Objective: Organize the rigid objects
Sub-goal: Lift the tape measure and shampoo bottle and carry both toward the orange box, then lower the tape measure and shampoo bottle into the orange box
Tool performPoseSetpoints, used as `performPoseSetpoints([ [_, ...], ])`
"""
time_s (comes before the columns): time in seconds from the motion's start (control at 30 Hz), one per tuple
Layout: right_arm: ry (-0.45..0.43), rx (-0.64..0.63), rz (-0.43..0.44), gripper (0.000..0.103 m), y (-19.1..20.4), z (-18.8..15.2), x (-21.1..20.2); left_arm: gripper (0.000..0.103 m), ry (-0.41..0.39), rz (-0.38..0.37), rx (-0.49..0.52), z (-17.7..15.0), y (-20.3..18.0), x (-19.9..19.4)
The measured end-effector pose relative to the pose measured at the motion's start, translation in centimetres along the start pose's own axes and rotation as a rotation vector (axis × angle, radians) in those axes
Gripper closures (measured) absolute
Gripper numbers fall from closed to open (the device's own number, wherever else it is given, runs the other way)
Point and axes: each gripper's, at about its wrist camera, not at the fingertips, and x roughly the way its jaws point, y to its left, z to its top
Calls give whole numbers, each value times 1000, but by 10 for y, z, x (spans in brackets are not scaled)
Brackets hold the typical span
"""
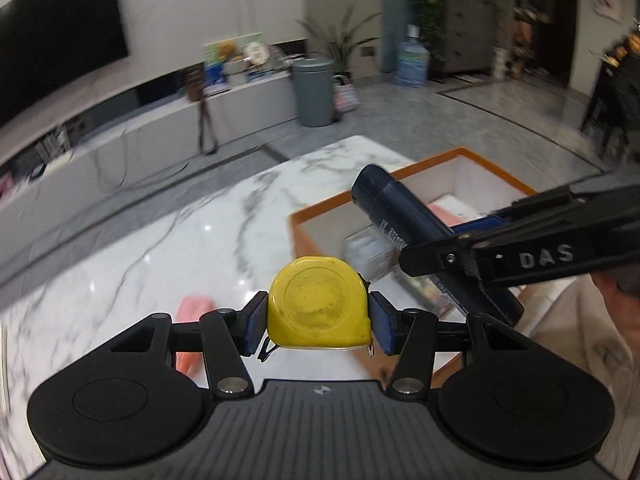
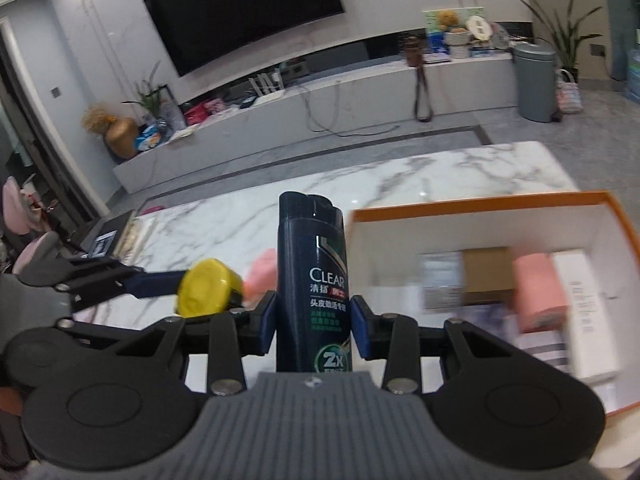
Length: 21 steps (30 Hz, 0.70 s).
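Observation:
My left gripper (image 1: 319, 322) is shut on a yellow tape measure (image 1: 318, 302), held above the marble table (image 1: 168, 240) just left of the orange-rimmed box (image 1: 460, 154). My right gripper (image 2: 313, 326) is shut on a dark blue CLEAR shampoo bottle (image 2: 314, 280), held upright in its own view. In the left wrist view the bottle (image 1: 404, 212) hangs tilted over the box. In the right wrist view the tape measure (image 2: 206, 288) and the left gripper are at the left, and the box (image 2: 480, 204) is to the right.
The box holds several items: a pink block (image 2: 538, 288), a brown carton (image 2: 486, 276), a white box (image 2: 584, 312) and a clear pack (image 1: 370, 250). A pink object (image 1: 194, 308) lies on the table. A grey bin (image 1: 314, 92) stands on the floor beyond.

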Motion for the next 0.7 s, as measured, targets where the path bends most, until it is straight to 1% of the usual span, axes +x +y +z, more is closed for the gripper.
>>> performPoseSetpoints([
  [0.07,30,14,-18,65,-16,2,1,42,8,-4,53,9,-15,10],
  [0.13,81,42,-23,65,-33,5,9,42,24,-4,101,15,-28,23],
  [0.27,196,108,-18,65,-60,5,39,42,66,-2,181,22,-44,52],
  [0.37,268,127,-13,66,-71,4,62,42,100,15,242,24,-50,71],
  [0.43,315,151,-21,66,-79,3,79,42,113,20,264,23,-50,79],
  [0.57,375,206,-46,66,-93,-3,101,42,143,15,289,26,-51,100],
  [0.7,447,259,-40,68,-97,-6,119,42,162,13,328,27,-51,110],
])
